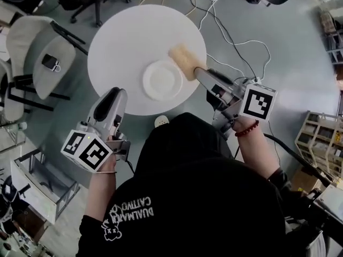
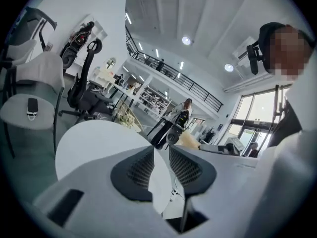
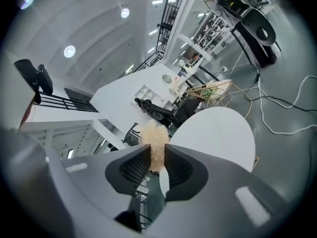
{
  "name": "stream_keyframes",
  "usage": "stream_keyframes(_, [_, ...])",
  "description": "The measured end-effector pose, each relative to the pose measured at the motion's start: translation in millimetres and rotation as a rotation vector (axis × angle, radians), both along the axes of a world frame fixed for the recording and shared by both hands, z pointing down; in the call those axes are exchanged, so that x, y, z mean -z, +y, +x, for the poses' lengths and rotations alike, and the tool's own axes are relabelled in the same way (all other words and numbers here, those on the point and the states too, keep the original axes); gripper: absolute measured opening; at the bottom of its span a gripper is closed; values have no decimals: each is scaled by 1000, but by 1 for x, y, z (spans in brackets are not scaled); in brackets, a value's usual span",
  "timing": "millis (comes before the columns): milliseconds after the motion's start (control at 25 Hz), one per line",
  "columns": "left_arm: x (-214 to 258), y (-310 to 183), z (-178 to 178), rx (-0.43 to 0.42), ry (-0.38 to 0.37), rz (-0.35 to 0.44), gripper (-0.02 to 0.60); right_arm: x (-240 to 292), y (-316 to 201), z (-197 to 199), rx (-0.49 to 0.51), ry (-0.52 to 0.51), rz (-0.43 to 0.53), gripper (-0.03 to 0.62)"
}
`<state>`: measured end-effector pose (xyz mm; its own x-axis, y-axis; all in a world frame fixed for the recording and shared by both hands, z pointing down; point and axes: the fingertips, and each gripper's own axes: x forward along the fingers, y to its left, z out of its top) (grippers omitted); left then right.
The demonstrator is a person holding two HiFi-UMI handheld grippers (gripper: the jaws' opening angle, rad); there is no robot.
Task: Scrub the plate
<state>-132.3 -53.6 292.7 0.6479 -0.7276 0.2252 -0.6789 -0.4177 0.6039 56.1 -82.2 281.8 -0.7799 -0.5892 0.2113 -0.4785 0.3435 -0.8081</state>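
Plate [image 1: 162, 80], white and round, lies flat on the round white counter [image 1: 118, 42], toward its near right side. Just beside the plate's far right rim is a tan fibrous sponge [image 1: 184, 59]. The fingers of the right gripper [image 1: 197, 71] are closed on its near end. Whether the sponge touches the counter I cannot tell. The left gripper [image 1: 117, 93] is at the counter's near left edge, apart from the plate, with its fingers parted and nothing between them
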Motion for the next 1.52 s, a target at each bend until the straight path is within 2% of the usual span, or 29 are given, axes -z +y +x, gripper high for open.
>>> stream_keyframes(160, [-74,-12,24,-22,-140,-199,125,-35,-3,12,-22,18,-69,89])
stream_keyframes(240, [-104,-13,36,-41,-209,-269,144,-53,-2,21,-28,30,-95,89])
stream_keyframes(400, [-145,-13,53,-52,-309,-331,162,-82,2,31,-23,29,-149,89])
stream_keyframes(480, [-162,-8,59,-72,-384,-348,203,-94,4,31,-6,31,-172,89])
stream_keyframes(720, [-197,-46,60,-143,-572,-340,184,-117,-50,18,62,41,-199,89])
stream_keyframes(920, [-204,-49,69,-156,-596,-383,178,-121,-76,11,121,43,-218,89])
stream_keyframes(1120, [-206,-41,73,-151,-602,-398,164,-122,-80,0,177,52,-214,89])
stream_keyframes(1240, [-203,-39,76,-152,-589,-398,109,-121,-80,-6,189,47,-227,89])
stream_keyframes(1520, [-209,-36,81,-158,-579,-431,84,-124,-74,-15,223,46,-248,89])
